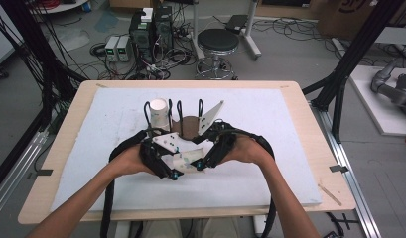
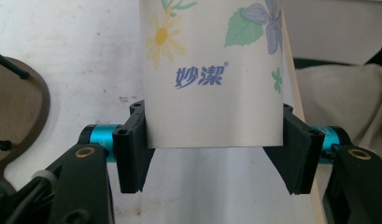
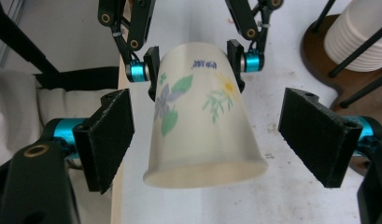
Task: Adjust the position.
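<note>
A flowered paper cup [image 2: 212, 79] lies on its side above the white mat, and my left gripper [image 2: 212, 126] is shut on it near its closed end. In the right gripper view the cup [image 3: 202, 126] points its open rim at the camera, with the left gripper [image 3: 195, 63] clamped on it farther off. My right gripper [image 3: 209, 121] is open, its two pads apart from the cup on either side of the rim. In the high view both grippers, left [image 1: 173, 161] and right [image 1: 203, 153], meet at the table's middle.
A wire rack on a brown base [image 1: 188, 126] holds a stack of white cups [image 1: 159, 113] just beyond the grippers. The white mat [image 1: 270, 148] covers most of the wooden table. A stool [image 1: 218, 42] and computer boxes [image 1: 151, 29] stand on the floor behind.
</note>
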A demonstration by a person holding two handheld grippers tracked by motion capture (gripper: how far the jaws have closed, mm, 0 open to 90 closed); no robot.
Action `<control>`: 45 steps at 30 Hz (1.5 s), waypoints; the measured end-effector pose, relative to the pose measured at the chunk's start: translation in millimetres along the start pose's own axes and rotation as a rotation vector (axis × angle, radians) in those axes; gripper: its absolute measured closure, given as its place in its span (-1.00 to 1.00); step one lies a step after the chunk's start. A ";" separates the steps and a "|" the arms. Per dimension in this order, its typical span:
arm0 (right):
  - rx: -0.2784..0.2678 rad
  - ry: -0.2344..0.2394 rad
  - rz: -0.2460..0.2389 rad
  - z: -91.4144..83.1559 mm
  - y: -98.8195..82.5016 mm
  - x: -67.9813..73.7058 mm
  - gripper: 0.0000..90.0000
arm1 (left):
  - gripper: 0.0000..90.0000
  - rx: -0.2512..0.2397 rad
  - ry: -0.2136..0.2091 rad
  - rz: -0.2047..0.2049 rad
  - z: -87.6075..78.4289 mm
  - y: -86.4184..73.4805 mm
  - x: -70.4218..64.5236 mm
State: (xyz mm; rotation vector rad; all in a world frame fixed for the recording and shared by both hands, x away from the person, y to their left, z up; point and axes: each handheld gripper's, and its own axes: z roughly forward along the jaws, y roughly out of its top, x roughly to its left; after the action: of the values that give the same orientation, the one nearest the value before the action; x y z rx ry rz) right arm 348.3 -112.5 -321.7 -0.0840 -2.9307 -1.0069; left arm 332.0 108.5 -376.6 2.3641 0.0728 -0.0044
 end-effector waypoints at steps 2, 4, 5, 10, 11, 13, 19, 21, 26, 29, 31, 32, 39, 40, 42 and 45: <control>-0.018 -0.010 0.010 -4.9 -2.1 0.1 -0.58 | -0.18 -0.041 0.011 -0.008 -4.1 -4.4 -1.2; -0.037 -0.021 0.016 -9.9 -4.9 0.8 -0.58 | -0.18 -0.068 0.025 -0.008 -7.9 -8.2 -2.9; -0.049 -0.025 0.020 -12.2 -6.5 0.9 -0.58 | -0.18 -0.093 0.027 -0.008 -10.1 -10.3 -3.9; -0.167 -0.045 0.040 -21.3 -21.9 2.1 -0.58 | -0.18 -0.210 0.040 -0.024 -17.8 -20.6 -7.8; -0.184 -0.047 0.043 -22.0 -24.3 2.2 -0.58 | -0.18 -0.234 0.039 -0.031 -18.3 -22.7 -8.3; -0.235 -0.056 0.058 -24.0 -31.9 3.8 -0.58 | -0.19 -0.273 0.035 -0.036 -18.9 -27.0 -8.7; -0.331 -0.069 0.073 -23.7 -48.1 9.9 -0.58 | -0.19 -0.394 0.051 -0.076 -15.5 -40.9 -9.6; -0.372 -0.082 0.073 -21.8 -53.7 12.6 -0.58 | -0.18 -0.438 0.061 -0.082 -13.9 -45.1 -10.1; -0.456 -0.104 0.086 -14.6 -64.0 16.8 -0.58 | -0.19 -0.511 0.072 -0.080 -9.8 -51.1 -12.9; -0.493 -0.106 0.089 -10.4 -69.0 18.8 -0.58 | -0.18 -0.539 0.074 -0.076 -9.2 -53.9 -14.4; -0.508 -0.105 0.091 -8.1 -71.8 19.7 -0.58 | -0.18 -0.572 0.080 -0.079 -9.5 -56.5 -15.1; -0.510 -0.104 0.092 -7.0 -73.7 20.1 -0.58 | -0.18 -0.588 0.077 -0.084 -9.8 -57.7 -15.2; -0.585 -0.093 0.099 -4.0 -80.8 22.3 -0.58 | -0.18 -0.636 0.076 -0.081 -8.9 -61.2 -16.1; -0.588 -0.086 0.100 -2.8 -81.0 21.5 -0.58 | -0.18 -0.639 0.075 -0.078 -8.4 -60.7 -16.3; -0.593 -0.082 0.101 0.0 -80.3 21.2 -0.58 | -0.18 -0.643 0.071 -0.075 -7.7 -60.0 -16.3; -0.606 -0.067 0.098 4.3 -77.5 20.3 -0.58 | -0.18 -0.653 0.066 -0.074 -5.4 -57.8 -16.5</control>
State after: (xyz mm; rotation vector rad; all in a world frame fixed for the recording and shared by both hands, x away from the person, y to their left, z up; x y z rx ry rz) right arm 322.9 -170.1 -371.4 -0.2785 -2.5284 -1.8556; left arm 312.3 152.6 -412.8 1.7080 0.1659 0.0538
